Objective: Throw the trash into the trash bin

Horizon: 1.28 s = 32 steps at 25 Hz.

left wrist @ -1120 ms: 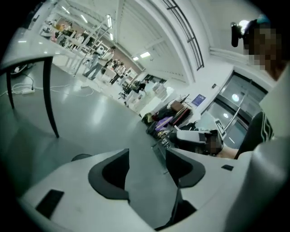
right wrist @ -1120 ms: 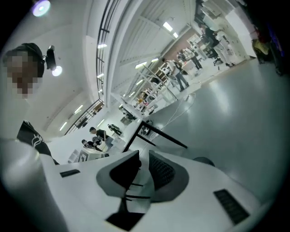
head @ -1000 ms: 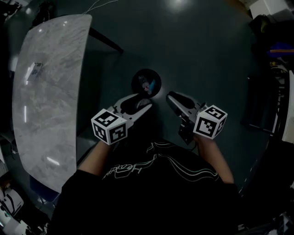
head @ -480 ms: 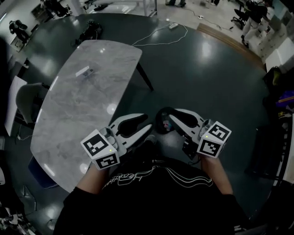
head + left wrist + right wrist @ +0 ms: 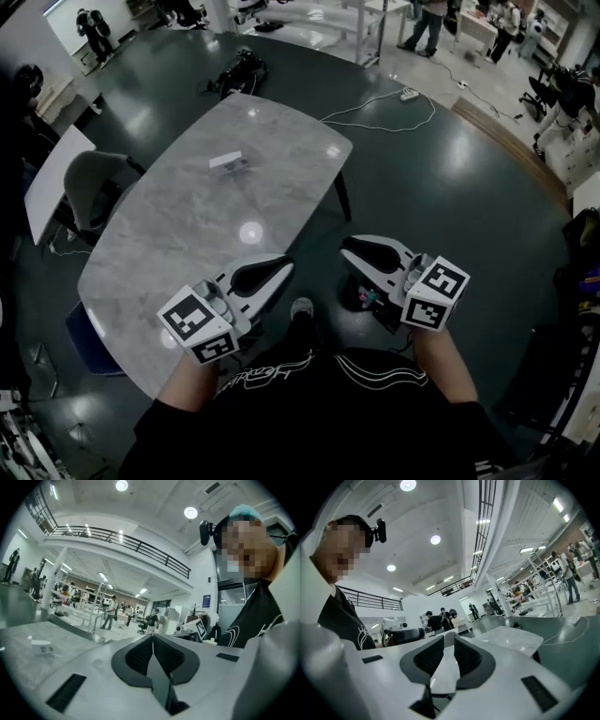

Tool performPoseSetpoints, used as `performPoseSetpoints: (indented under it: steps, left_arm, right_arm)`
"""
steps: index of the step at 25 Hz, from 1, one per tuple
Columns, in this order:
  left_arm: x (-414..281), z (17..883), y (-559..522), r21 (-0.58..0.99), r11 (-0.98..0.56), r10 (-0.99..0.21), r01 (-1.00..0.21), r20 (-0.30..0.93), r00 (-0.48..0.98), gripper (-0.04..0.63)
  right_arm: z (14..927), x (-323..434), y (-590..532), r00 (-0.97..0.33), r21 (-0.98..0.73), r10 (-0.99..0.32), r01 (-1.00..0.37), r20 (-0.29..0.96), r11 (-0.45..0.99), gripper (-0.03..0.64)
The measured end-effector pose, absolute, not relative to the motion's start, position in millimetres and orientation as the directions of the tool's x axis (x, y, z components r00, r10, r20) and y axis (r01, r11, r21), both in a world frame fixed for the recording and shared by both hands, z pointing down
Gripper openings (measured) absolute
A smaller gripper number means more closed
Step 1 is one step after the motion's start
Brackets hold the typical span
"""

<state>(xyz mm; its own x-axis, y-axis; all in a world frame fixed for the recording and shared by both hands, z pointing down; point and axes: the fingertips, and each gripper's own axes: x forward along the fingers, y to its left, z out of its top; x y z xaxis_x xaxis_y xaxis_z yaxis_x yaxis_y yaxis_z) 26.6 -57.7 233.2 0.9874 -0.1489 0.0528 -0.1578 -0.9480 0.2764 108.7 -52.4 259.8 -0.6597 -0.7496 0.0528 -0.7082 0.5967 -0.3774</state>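
Observation:
The dark round trash bin, with coloured scraps inside, sits on the floor by my feet. It is mostly hidden under my right gripper. That gripper is held level with a narrow gap between its jaws and nothing in the gap. My left gripper hovers over the near edge of the marble table. Its dark pads meet in a line with nothing between them. A small white object lies on the far part of the table, well away from both grippers.
A grey chair stands at the table's left side. A white cable with a power strip runs across the dark floor beyond the table. People and desks are at the far end of the room. My shoe shows between the grippers.
Both grippers have risen from just over the bin to table height. The left jaws have gone from wide open to shut. The bin has slid from ahead of the grippers to under the right one.

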Motion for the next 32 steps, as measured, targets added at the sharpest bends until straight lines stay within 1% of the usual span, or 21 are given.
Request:
performPoseSetpoints:
  steps: [3,11,16,19,22,25,29,32]
  left_arm:
    - [12.6,252.8,-101.1,0.337,-0.914,-0.218,-0.227,0.063,0.974,0.015]
    - [-15.1,283.8,-224.3,0.441,-0.837,-0.340,-0.325,0.048,0.939,0.015]
    - [-39.8,308.0,-286.1,0.483,-0.789,-0.395,-0.379,0.073,0.916,0.015]
    - [-58.9,323.8,-315.1,0.524,-0.746,-0.433,-0.412,0.089,0.897,0.015]
    - [-78.6,344.0,-338.9,0.555,-0.700,-0.469,-0.450,0.118,0.875,0.015]
    - [-94.4,366.0,-356.6,0.570,-0.663,-0.499,-0.486,0.148,0.854,0.015]
    - [-106.1,391.4,-369.1,0.605,-0.613,-0.517,-0.508,0.179,0.837,0.015]
    - [-113.9,408.0,-374.7,0.622,-0.585,-0.519,-0.521,0.207,0.829,0.015]
  right_arm:
    - [259.0,94.1,-89.8,-0.697,-0.331,-0.715,-0.689,0.057,0.645,0.092]
    - [273.2,63.0,-218.4,-0.759,-0.247,-0.635,-0.649,0.145,0.719,0.092]
    - [290.8,27.4,-301.5,-0.802,-0.265,-0.577,-0.597,0.156,0.757,0.092]
    - [304.6,8.7,-343.5,-0.808,-0.248,-0.559,-0.590,0.189,0.769,0.094]
    - [328.9,-5.4,-380.4,-0.795,-0.218,-0.549,-0.601,0.256,0.769,0.095]
    - [360.1,-15.5,-410.0,-0.766,-0.154,-0.539,-0.615,0.350,0.774,0.103]
    - [401.8,-23.6,-439.0,-0.703,-0.011,-0.534,-0.609,0.471,0.793,0.132]
    - [431.6,-31.0,-461.9,-0.656,0.073,-0.537,-0.596,0.531,0.800,0.178]
